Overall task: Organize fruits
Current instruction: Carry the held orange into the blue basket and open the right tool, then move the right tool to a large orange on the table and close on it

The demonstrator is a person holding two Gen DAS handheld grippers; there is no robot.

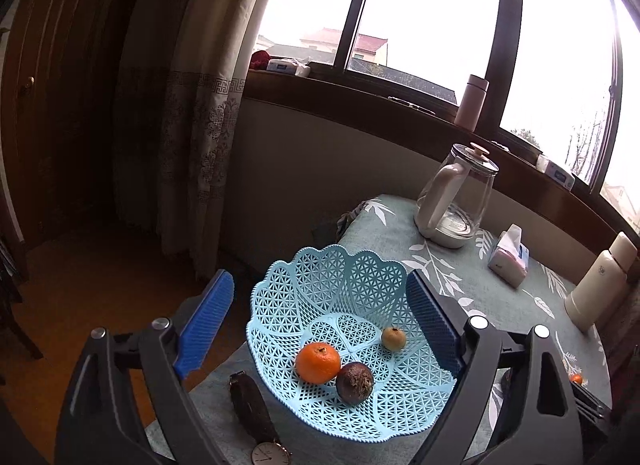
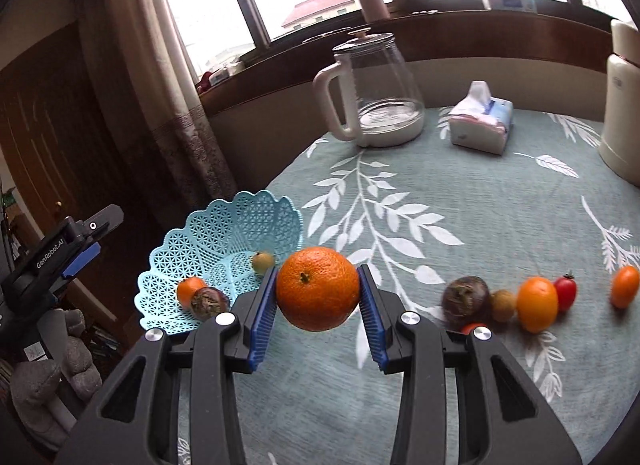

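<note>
Fruit sorting at a leaf-print table (image 2: 460, 201): left gripper (image 1: 320, 305) spread wide around the pale blue lattice basket (image 1: 280, 305) holding a mandarin (image 1: 318, 362), passion fruit (image 1: 354, 381) and small yellowish fruit (image 1: 393, 338), right gripper (image 2: 318, 291) clamped on a large orange (image 2: 318, 288) just beside it, remaining fruits (image 2: 537, 304) lying farther right.

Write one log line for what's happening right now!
right hand-held gripper: shut on orange | left hand-held gripper: open, empty | basket: three fruits

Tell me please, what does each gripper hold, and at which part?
The right gripper holds the large orange by its two sides. The left gripper is open and holds nothing.
</note>
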